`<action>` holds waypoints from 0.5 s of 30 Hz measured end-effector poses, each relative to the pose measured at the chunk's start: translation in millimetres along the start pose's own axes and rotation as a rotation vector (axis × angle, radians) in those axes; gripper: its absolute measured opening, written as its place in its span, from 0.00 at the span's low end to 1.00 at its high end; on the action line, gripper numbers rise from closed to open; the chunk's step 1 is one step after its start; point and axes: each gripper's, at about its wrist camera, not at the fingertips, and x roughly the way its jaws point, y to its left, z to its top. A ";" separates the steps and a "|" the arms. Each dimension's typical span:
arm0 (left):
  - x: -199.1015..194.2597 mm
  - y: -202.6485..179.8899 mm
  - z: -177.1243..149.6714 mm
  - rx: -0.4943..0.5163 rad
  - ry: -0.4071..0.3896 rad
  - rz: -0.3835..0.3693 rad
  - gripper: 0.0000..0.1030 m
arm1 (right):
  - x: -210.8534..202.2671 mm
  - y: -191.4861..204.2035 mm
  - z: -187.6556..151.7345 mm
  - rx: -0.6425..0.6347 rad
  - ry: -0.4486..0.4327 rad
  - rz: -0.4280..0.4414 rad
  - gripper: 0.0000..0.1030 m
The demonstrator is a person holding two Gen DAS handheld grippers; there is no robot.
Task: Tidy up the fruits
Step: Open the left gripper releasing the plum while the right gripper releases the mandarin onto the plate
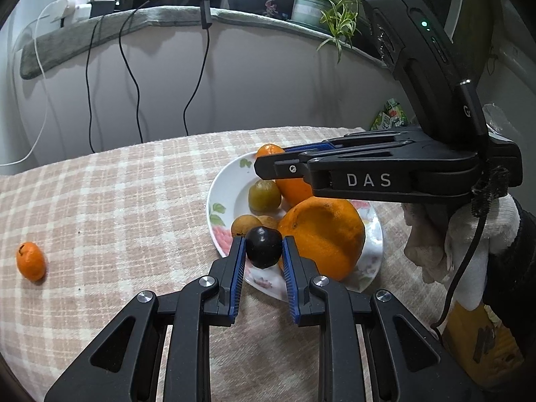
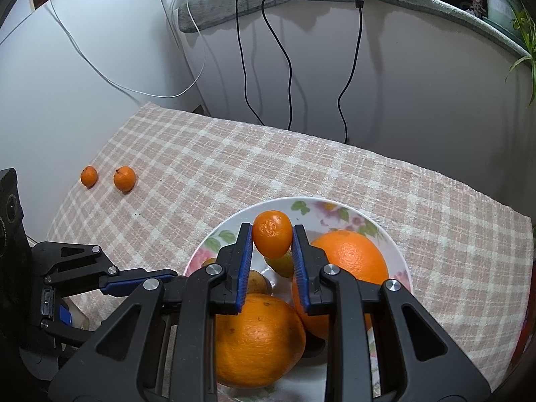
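My left gripper (image 1: 263, 246) is shut on a dark plum (image 1: 263, 247) at the near rim of a floral plate (image 1: 214, 201). The plate holds a big orange (image 1: 323, 238), a second orange (image 1: 294, 189), a green fruit (image 1: 264, 196) and small brown fruits (image 1: 246, 224). My right gripper (image 2: 272, 232) is shut on a small mandarin (image 2: 272, 234) and holds it above the plate (image 2: 398, 261), over two big oranges (image 2: 258, 338) (image 2: 351, 261). The right gripper also shows in the left wrist view (image 1: 268, 159), above the plate.
A checked cloth (image 2: 268, 167) covers the table. Two small mandarins (image 2: 124, 178) (image 2: 88, 176) lie at its far left; one shows in the left wrist view (image 1: 30, 260). Cables hang on the wall behind. A potted plant (image 1: 321, 3) stands on the ledge.
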 end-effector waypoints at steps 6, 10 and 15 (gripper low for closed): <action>-1.1 -1.3 0.0 0.006 -0.003 0.000 0.21 | -0.8 0.2 -0.2 -0.004 -0.002 0.001 0.24; -1.4 -3.1 0.6 0.009 -0.007 0.005 0.33 | -2.0 1.1 0.1 -0.005 -0.011 0.009 0.38; -4.8 -2.0 1.9 0.002 -0.027 0.008 0.51 | -7.1 6.6 1.6 -0.013 -0.036 0.007 0.62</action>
